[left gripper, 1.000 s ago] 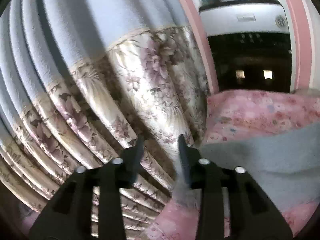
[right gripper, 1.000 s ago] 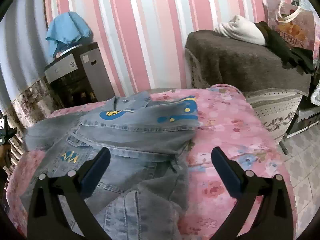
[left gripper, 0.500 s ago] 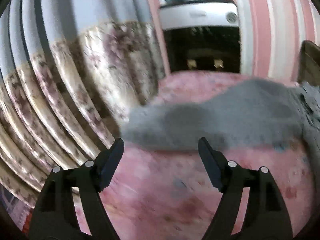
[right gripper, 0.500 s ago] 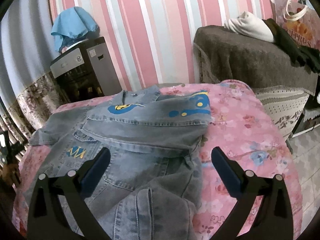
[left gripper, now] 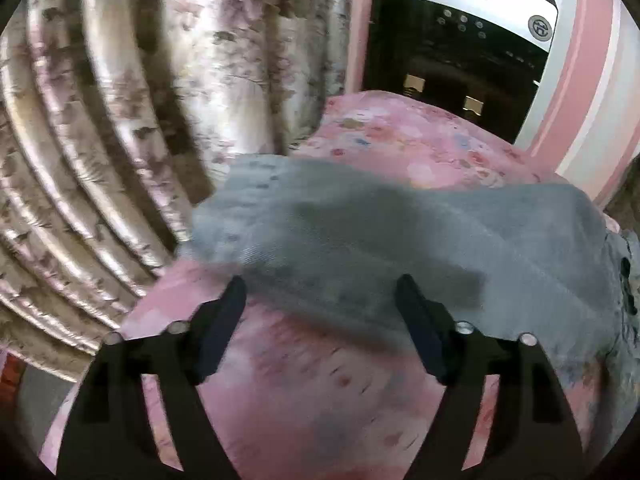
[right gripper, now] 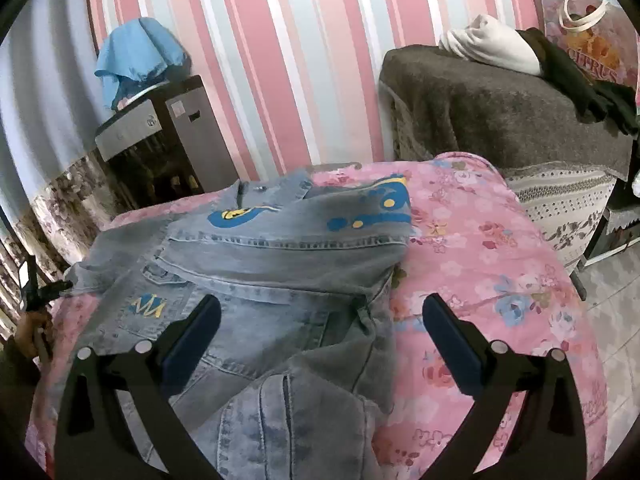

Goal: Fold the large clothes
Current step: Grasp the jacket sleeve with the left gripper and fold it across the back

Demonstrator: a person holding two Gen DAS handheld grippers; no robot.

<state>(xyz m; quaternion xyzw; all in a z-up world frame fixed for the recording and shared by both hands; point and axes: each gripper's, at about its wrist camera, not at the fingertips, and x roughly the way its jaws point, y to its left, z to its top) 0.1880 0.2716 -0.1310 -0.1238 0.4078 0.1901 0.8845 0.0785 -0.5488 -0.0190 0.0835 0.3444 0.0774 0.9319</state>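
Observation:
A light blue denim jacket (right gripper: 280,280) with blue and yellow prints lies partly folded on the pink floral bed (right gripper: 500,280). One sleeve (left gripper: 380,240) lies spread flat across the bed's left end in the left wrist view. My left gripper (left gripper: 320,304) is open and empty, just in front of the sleeve's near edge. My right gripper (right gripper: 320,320) is open and empty, above the jacket's lower part. The left gripper also shows small in the right wrist view (right gripper: 36,292), at the sleeve end.
A floral pleated curtain (left gripper: 120,120) hangs close to the bed's left end. A dark appliance (right gripper: 160,140) with a blue cloth (right gripper: 136,52) on top stands at the striped wall. A brown covered piece of furniture (right gripper: 500,120) with clothes and a bag is at right.
My left gripper has let go of the sleeve, opened wide and turned from the curtain toward the bed. The sleeve now lies flat. The right gripper has barely moved.

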